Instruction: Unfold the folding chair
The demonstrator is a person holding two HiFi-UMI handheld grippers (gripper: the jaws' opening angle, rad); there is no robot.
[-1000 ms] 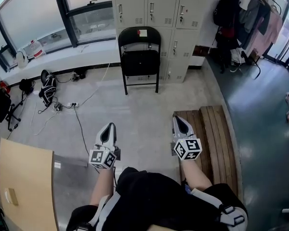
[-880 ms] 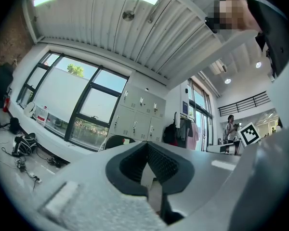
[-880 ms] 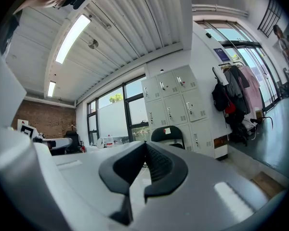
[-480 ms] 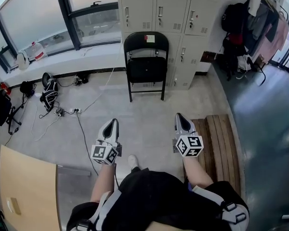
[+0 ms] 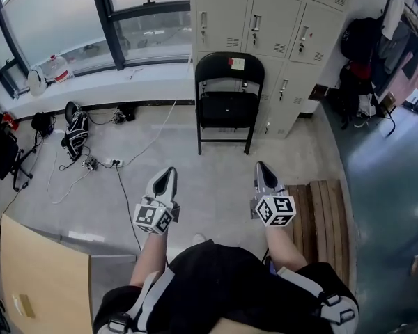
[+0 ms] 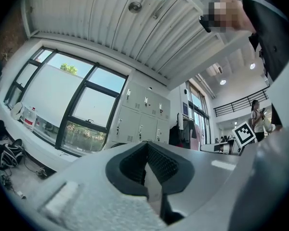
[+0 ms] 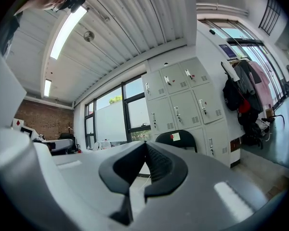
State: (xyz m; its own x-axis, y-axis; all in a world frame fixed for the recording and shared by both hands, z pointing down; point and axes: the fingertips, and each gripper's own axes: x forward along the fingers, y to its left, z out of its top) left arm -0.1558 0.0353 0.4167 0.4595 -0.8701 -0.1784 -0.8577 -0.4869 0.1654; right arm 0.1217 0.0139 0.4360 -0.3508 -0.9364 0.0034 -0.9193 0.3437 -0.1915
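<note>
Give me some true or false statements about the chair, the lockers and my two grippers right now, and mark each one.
1. The black metal folding chair stands in front of the grey metal lockers. True.
2. The left hand-held gripper grips the chair. False: it is shut on nothing, well short of the chair.
3. The right hand-held gripper is wide open. False: its jaws are together.
4. A brown slatted wooden board lies on the floor by the right hand-held gripper. True.
</note>
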